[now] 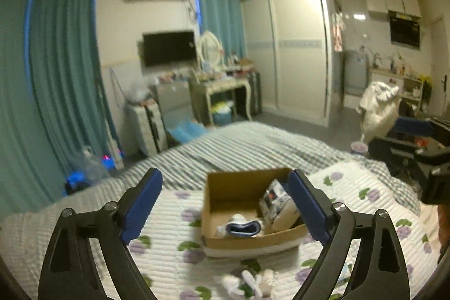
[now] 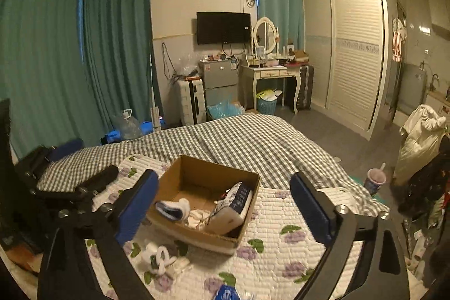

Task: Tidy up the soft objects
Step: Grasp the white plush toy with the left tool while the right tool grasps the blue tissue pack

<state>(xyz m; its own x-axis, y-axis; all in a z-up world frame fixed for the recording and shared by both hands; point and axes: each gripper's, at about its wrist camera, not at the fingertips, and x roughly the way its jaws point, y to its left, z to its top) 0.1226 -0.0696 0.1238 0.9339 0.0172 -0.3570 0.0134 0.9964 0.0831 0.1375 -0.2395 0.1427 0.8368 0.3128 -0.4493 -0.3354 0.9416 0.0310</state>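
An open cardboard box (image 1: 225, 187) (image 2: 194, 173) sits on a floral quilted pad (image 1: 174, 218) (image 2: 278, 246) on the bed. Inside lie a white and blue rolled sock (image 1: 243, 228) (image 2: 171, 208), a patterned soft item (image 1: 277, 200) (image 2: 233, 203) and pale cloth pieces. Loose white socks (image 1: 253, 281) (image 2: 163, 257) lie on the pad in front of the box. My left gripper (image 1: 226, 210) is open and empty, held above the box. My right gripper (image 2: 223, 208) is open and empty, also above the box. The left gripper shows at the left of the right wrist view (image 2: 70, 187).
The bed has a grey checked cover (image 2: 239, 139). A blue item (image 2: 226, 293) lies at the pad's near edge. A cup (image 2: 375, 180) stands right of the bed. Beyond are a dressing table (image 2: 270, 75), wardrobe (image 2: 354, 47), suitcases and teal curtains (image 2: 84, 47).
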